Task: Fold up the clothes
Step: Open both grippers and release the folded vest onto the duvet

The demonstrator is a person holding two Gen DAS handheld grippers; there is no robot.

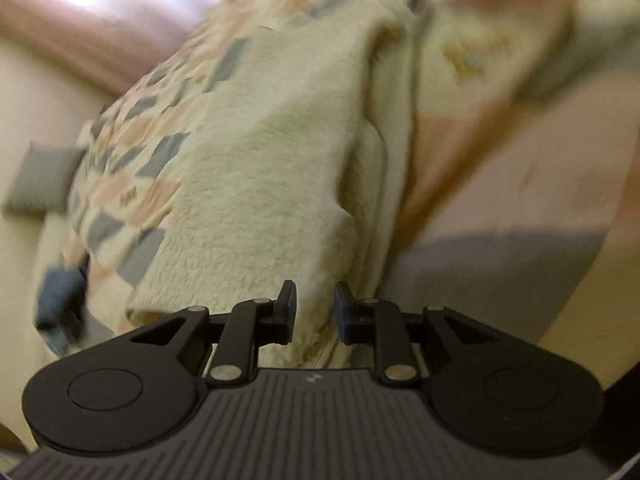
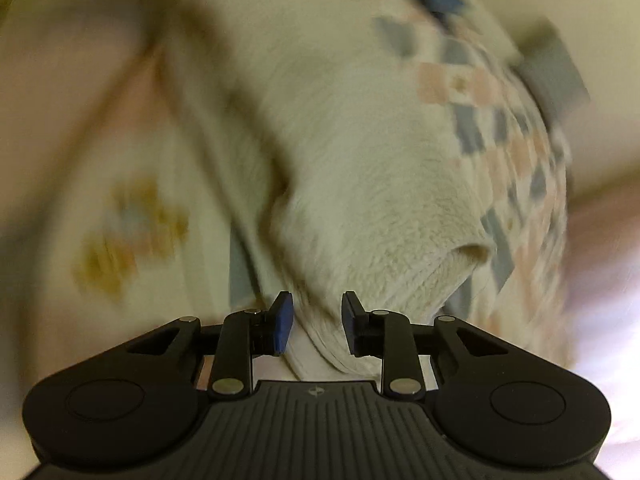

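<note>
Here, both claws, left gripper [image 1: 315,306] and right gripper [image 2: 317,322], pinching the fleecy cream garment [image 1: 256,184]; best kept level, taut, evenly pinched while folding.

left gripper [image 1: 315,307] fingers clamped, right gripper [image 2: 317,322] fingers clamped

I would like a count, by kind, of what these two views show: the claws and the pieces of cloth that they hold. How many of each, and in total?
Claws: 2, the left claw and the right claw, each shut on the cloth.
Fleece garments: 1, cream garment with a checked outer side, held by both claws.
Total: 3. Blur hides the background things.
</note>
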